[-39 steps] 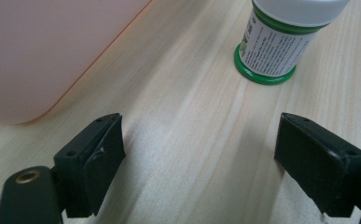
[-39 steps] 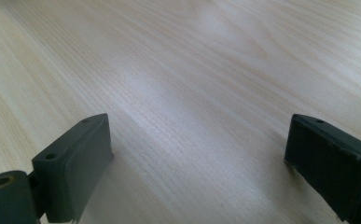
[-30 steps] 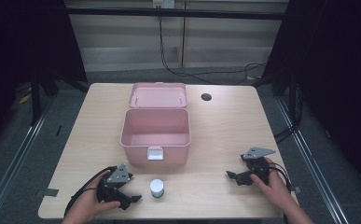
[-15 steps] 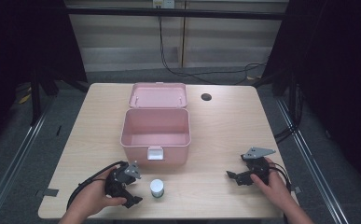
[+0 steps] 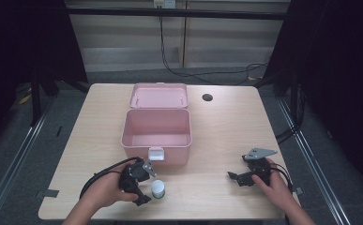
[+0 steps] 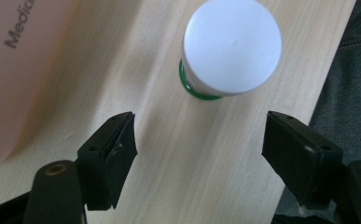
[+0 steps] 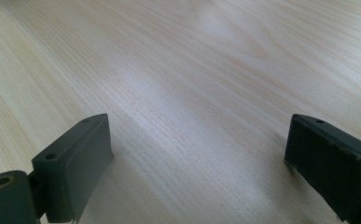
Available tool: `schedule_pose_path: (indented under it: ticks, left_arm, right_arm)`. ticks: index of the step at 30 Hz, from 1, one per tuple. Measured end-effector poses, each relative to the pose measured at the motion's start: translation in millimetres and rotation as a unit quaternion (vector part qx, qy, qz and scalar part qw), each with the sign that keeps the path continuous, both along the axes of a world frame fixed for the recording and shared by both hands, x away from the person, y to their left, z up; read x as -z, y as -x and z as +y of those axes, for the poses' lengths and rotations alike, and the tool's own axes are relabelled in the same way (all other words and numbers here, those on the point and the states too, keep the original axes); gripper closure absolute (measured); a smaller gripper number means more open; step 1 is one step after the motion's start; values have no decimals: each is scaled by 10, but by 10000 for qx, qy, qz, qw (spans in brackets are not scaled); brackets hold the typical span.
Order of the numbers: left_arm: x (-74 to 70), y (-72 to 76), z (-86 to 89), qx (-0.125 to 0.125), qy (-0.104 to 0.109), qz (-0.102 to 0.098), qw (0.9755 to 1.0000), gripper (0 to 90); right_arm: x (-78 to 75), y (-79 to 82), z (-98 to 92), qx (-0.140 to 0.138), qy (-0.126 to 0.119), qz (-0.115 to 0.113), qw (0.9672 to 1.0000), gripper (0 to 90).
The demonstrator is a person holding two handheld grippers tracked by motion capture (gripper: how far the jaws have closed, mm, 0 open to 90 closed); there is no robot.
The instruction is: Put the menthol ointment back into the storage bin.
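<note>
Small white-capped bottle (image 6: 232, 46) upright on the surface, just ahead of the left claw (image 6: 199, 144), jaws apart and just narrowing, nothing between; right claw (image 7: 197, 163) far off, apart, empty.

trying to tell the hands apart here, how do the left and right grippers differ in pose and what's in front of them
The left gripper points down at a white-capped bottle just ahead of its open jaws, which have just been closing a little; the right gripper lies low over bare table with nothing ahead. The left sits near the pink box; the right is well off to the side. Both are open and hold nothing.
</note>
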State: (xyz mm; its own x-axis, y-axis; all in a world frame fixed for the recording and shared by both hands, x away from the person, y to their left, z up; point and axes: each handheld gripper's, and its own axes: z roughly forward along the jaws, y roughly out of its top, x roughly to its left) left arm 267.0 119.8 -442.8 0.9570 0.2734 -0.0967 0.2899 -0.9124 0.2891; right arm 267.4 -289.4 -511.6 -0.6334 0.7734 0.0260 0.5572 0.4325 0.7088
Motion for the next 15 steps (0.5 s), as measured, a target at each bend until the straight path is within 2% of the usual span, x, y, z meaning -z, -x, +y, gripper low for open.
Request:
schedule_pose_path:
  ticks: [2,15]
  left_arm:
    - [-13,0,-49,48,-55,79,9999,260]
    - [-90,-20,-260,187,-234,155,9994,290]
  right_arm:
    - [0,-1,0,-3,-1,-3,10000,68]
    - [0,-1,0,-3,0,-3,10000,68]
